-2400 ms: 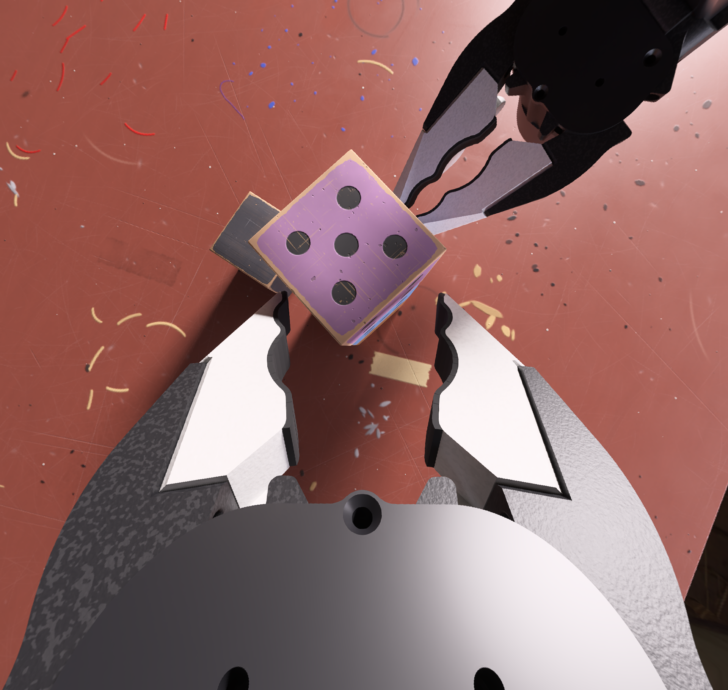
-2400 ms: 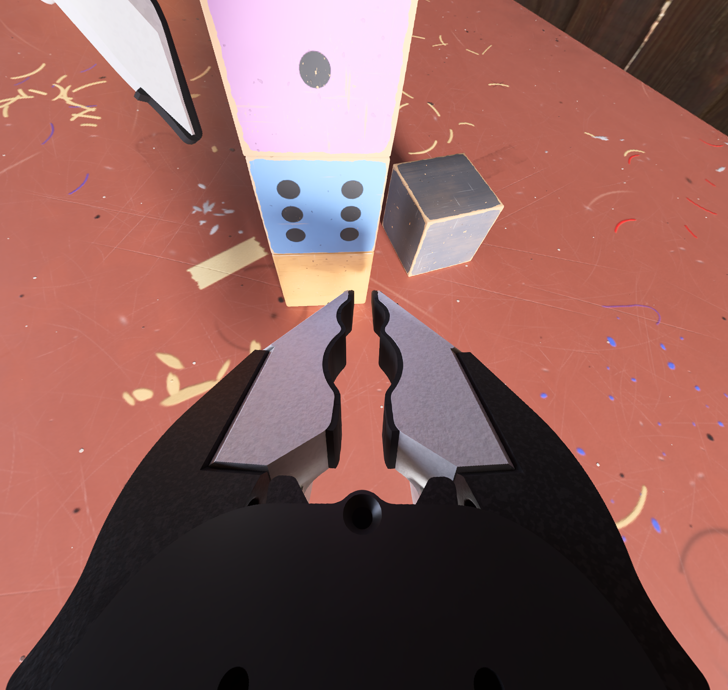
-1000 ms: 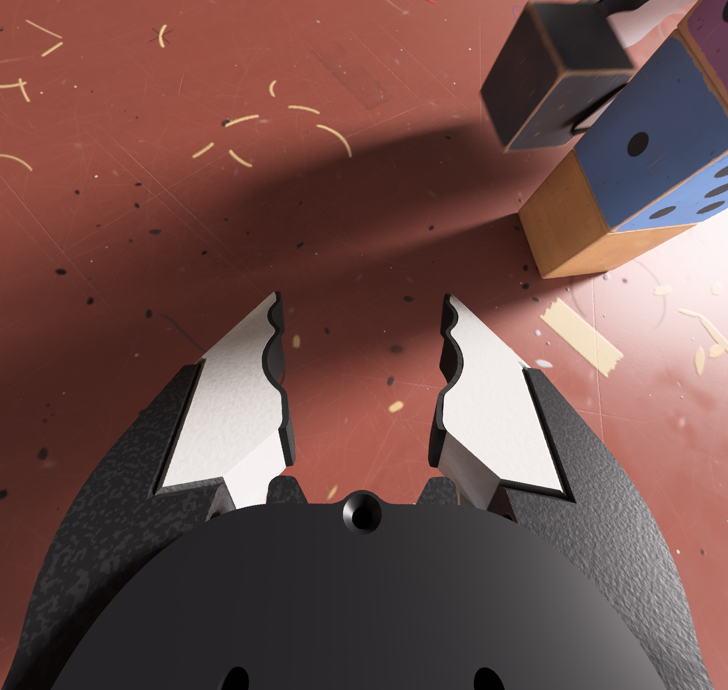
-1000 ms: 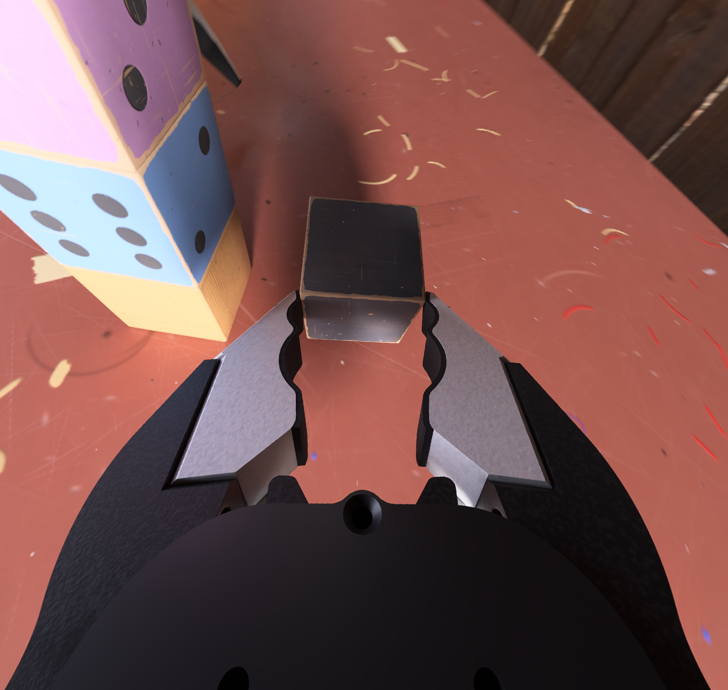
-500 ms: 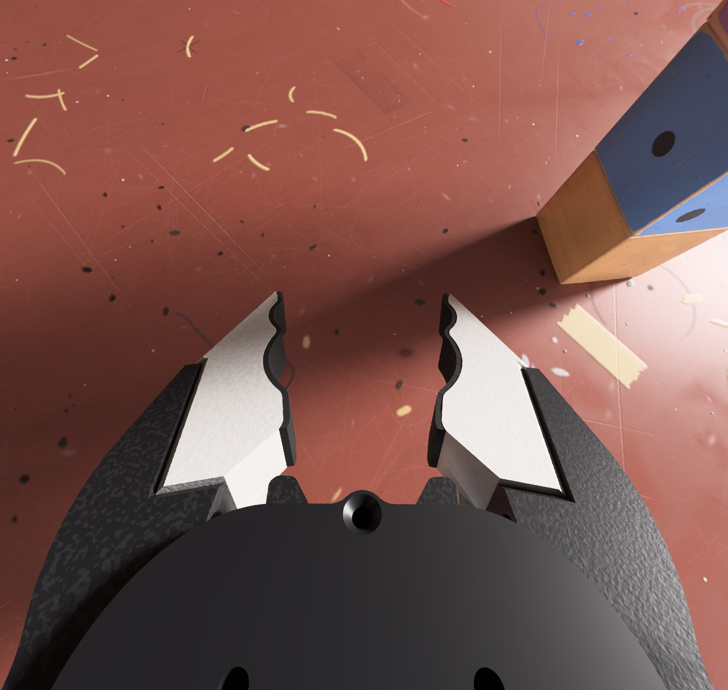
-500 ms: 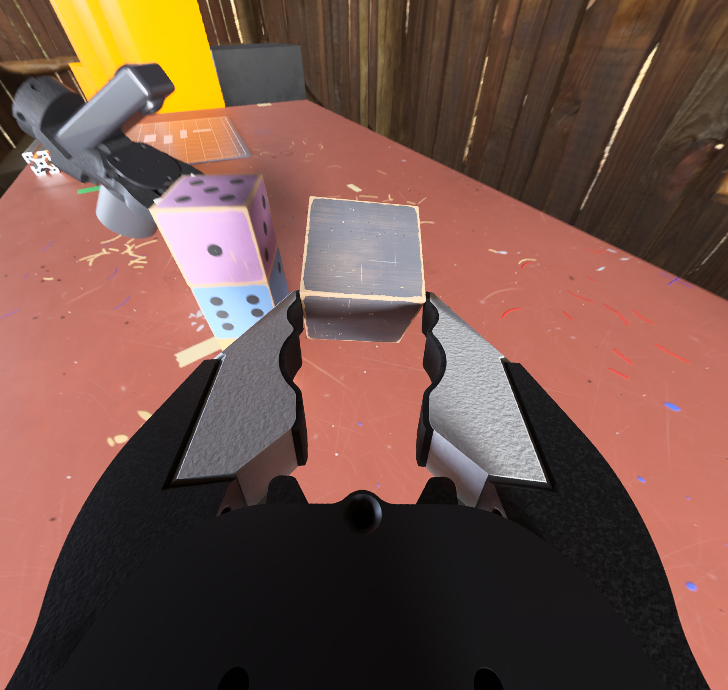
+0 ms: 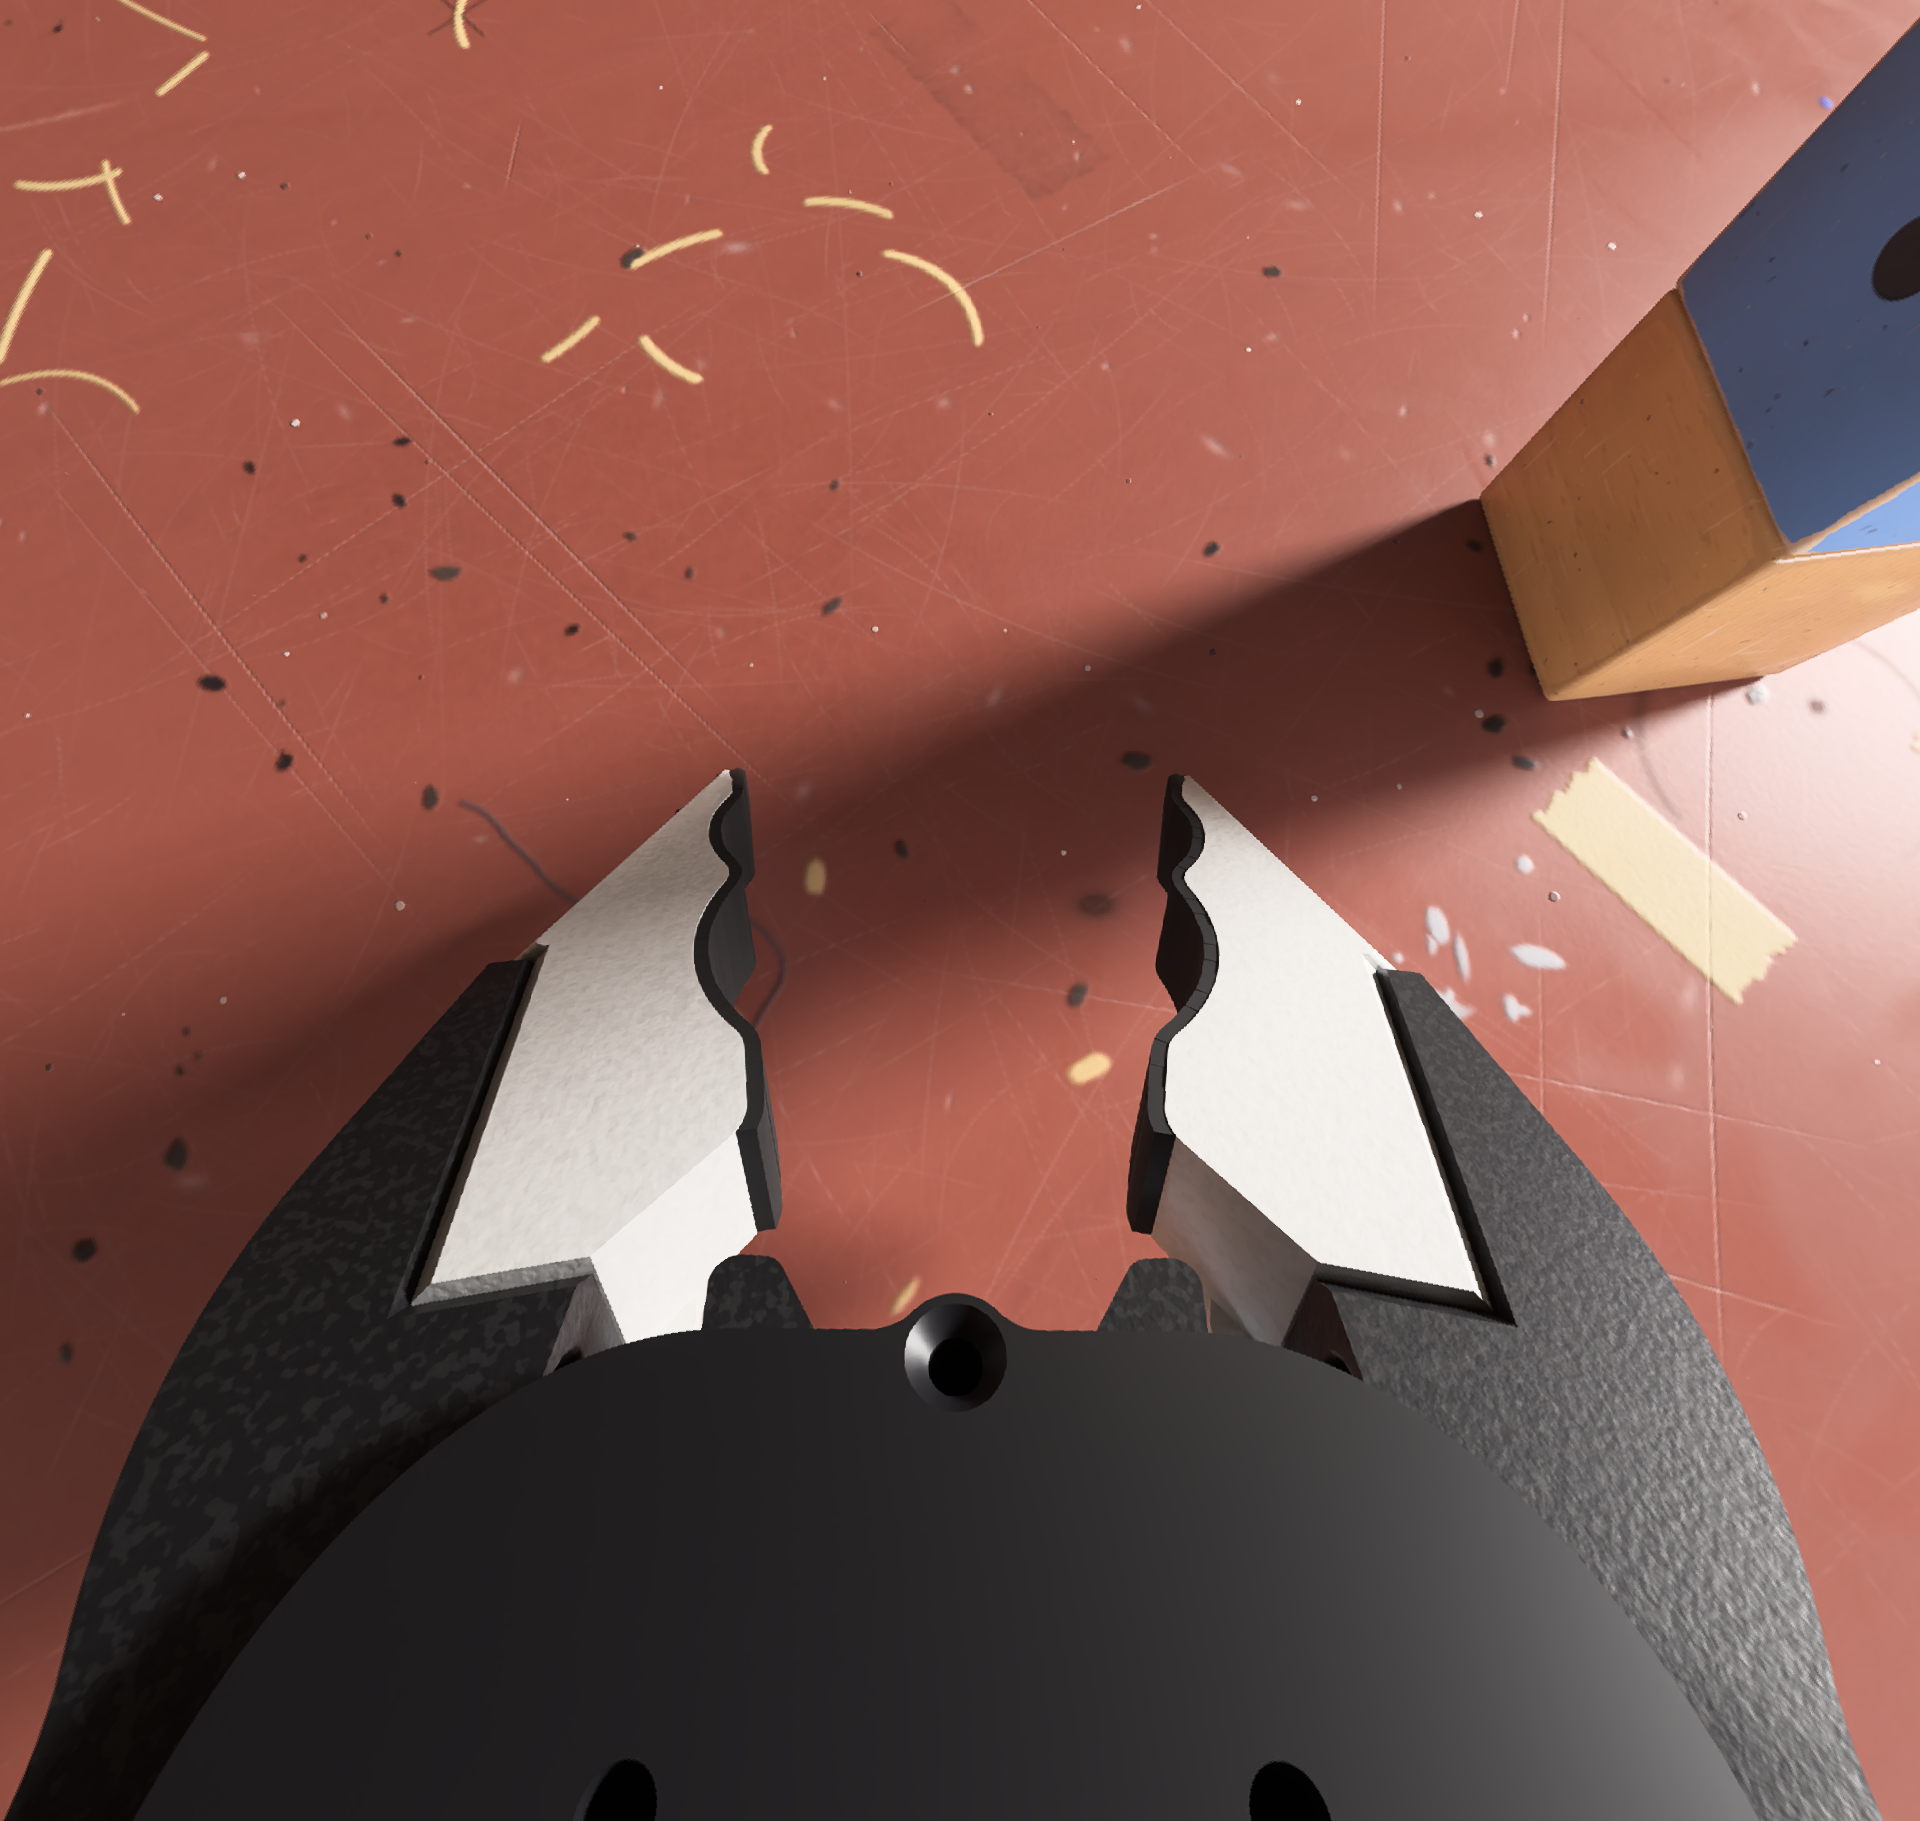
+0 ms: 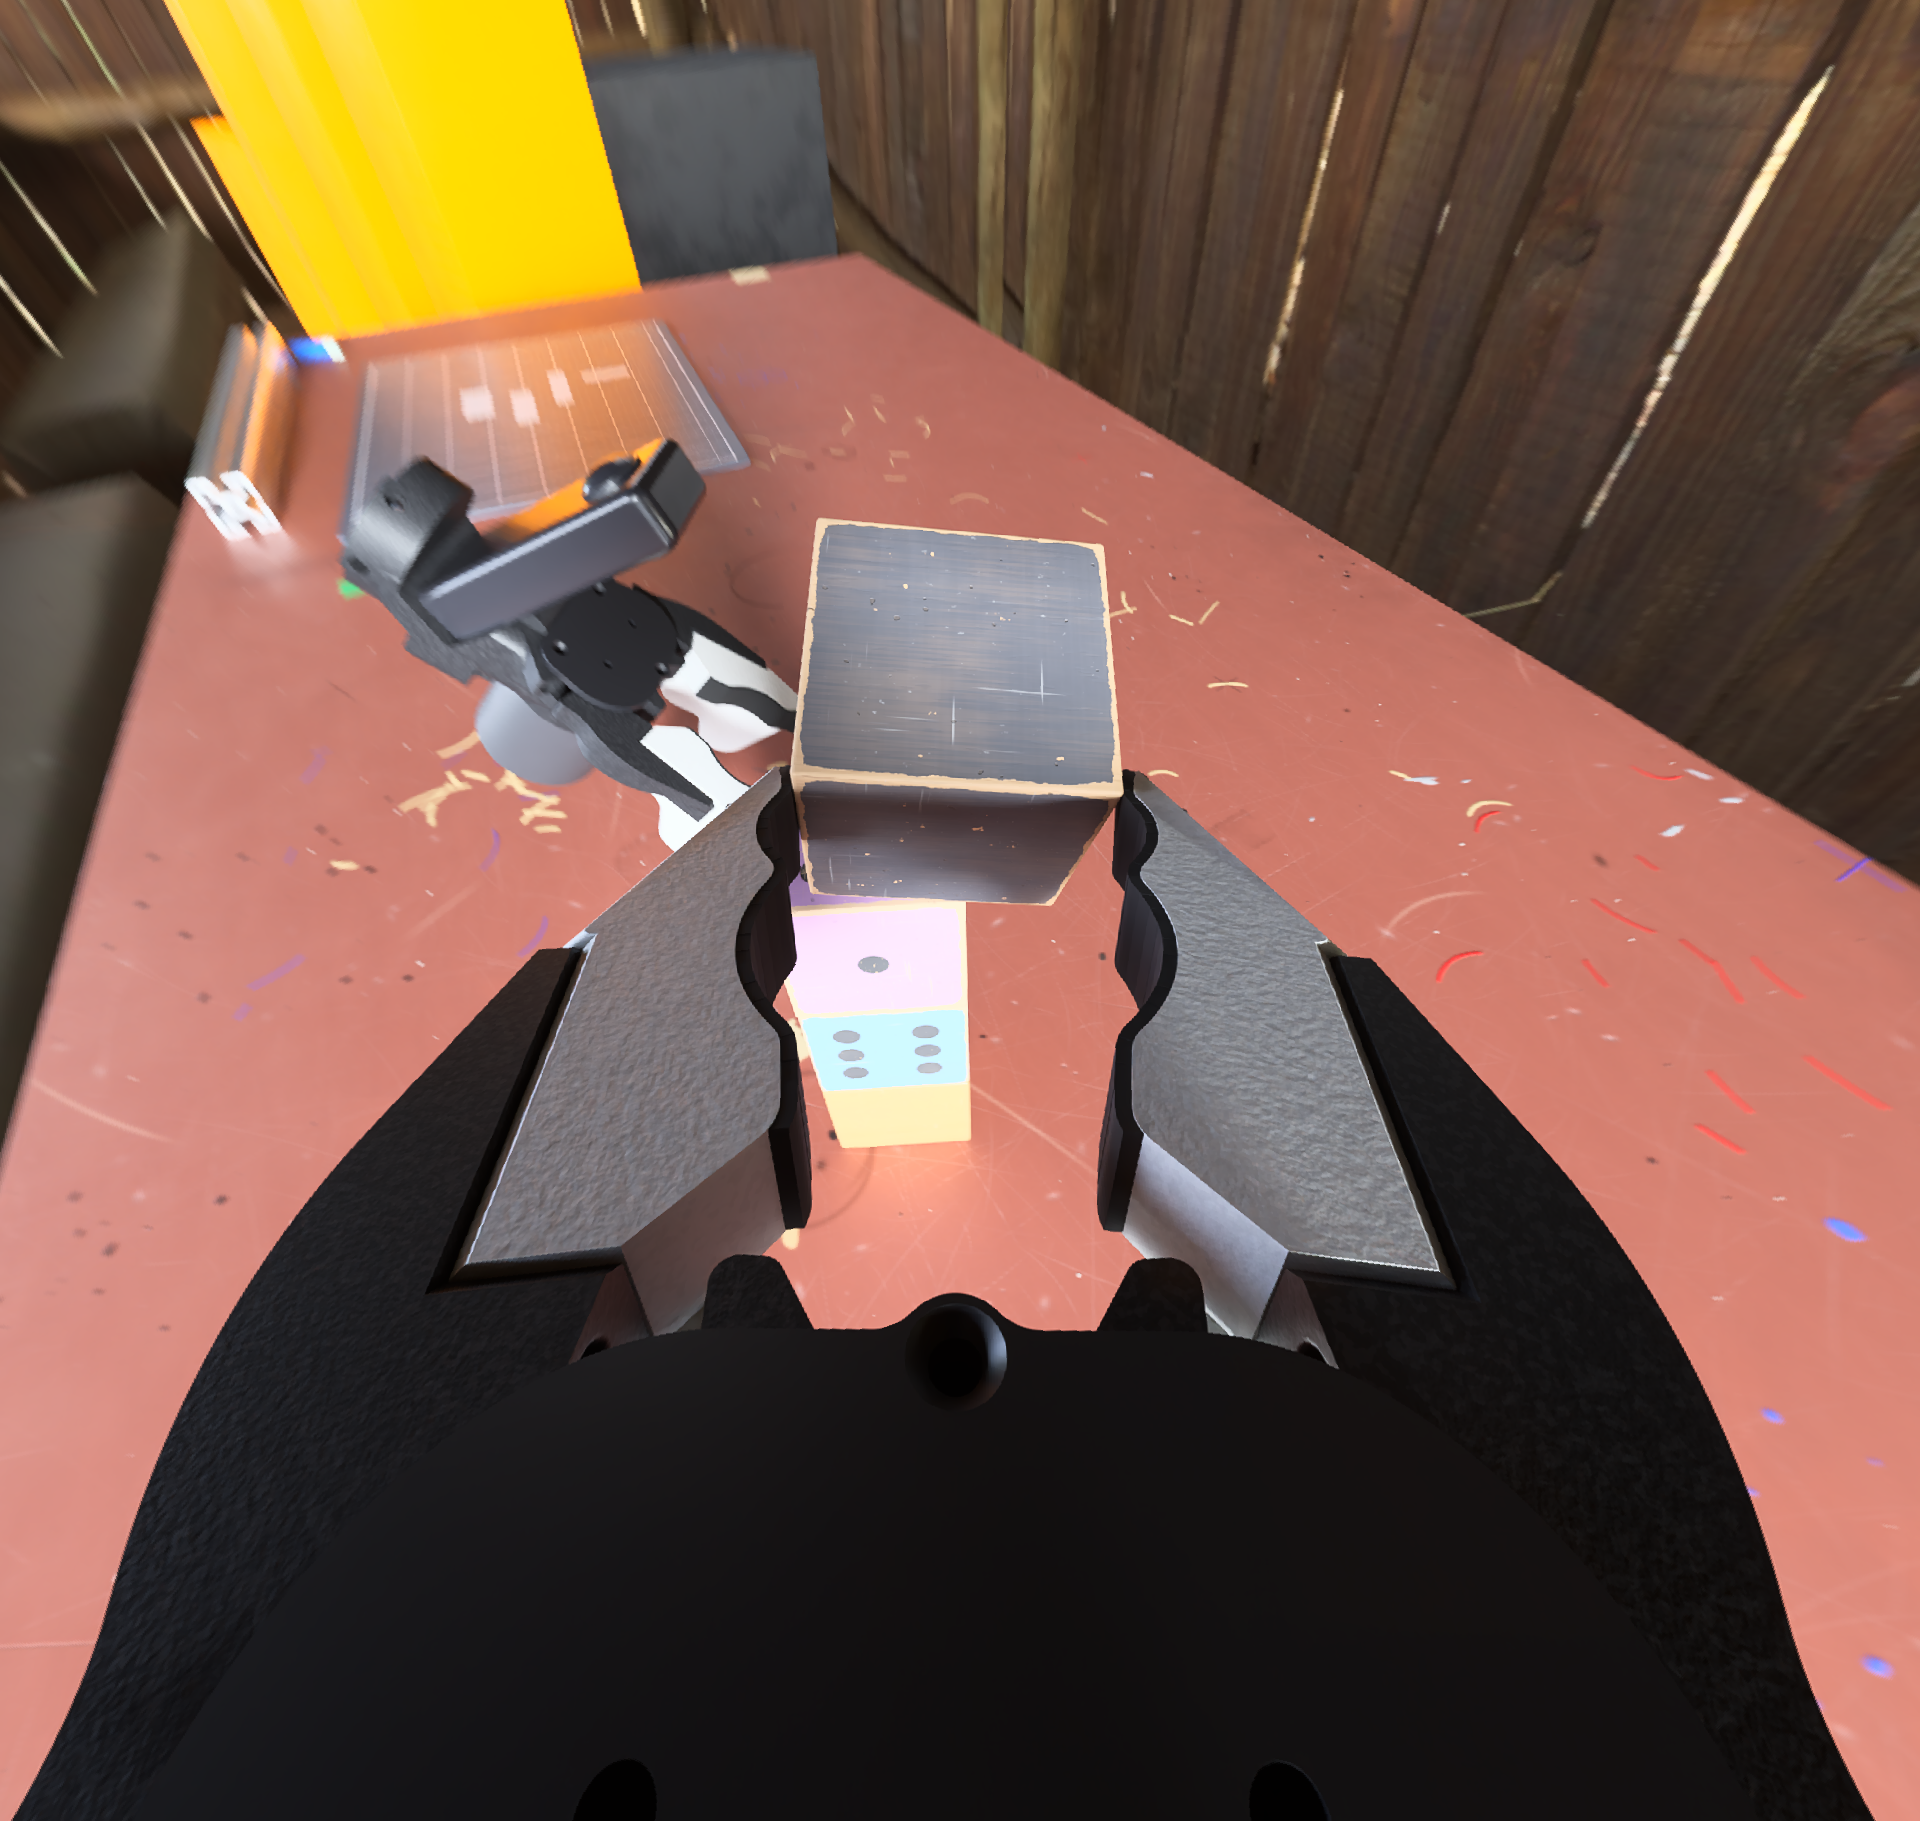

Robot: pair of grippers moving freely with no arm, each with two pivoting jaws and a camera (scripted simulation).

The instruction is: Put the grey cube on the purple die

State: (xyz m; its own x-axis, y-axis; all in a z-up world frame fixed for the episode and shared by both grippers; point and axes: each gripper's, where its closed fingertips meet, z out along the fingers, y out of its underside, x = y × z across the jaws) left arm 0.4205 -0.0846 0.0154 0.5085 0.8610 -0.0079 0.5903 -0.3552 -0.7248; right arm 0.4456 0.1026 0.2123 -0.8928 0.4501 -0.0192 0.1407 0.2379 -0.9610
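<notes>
My right gripper [image 8: 951, 789] is shut on the grey cube [image 8: 956, 670] and holds it in the air above the stack. The purple die [image 8: 878, 961] tops that stack, on a blue die [image 8: 888, 1049], which sits on a tan wooden block [image 8: 902, 1115]. The cube hides the purple die's top face. My left gripper [image 7: 951, 784] is open and empty over the bare red table [image 7: 727, 524], left of the stack. In the left wrist view only the blue die [image 7: 1808, 337] and the tan block [image 7: 1631, 514] show, at the right edge. The left gripper also shows in the right wrist view [image 8: 623, 670], beyond the stack to the left.
A dark gridded mat [image 8: 540, 410] lies at the far end of the table [image 8: 1351, 940], near a yellow panel [image 8: 395, 109]. A wooden plank wall [image 8: 1351, 213] runs along the table's right edge. A strip of tan tape [image 7: 1662, 878] lies by the stack.
My right gripper has carried the grey cube up and left until it sits over the stack. My left gripper has drifted slightly away from the stack and stays open.
</notes>
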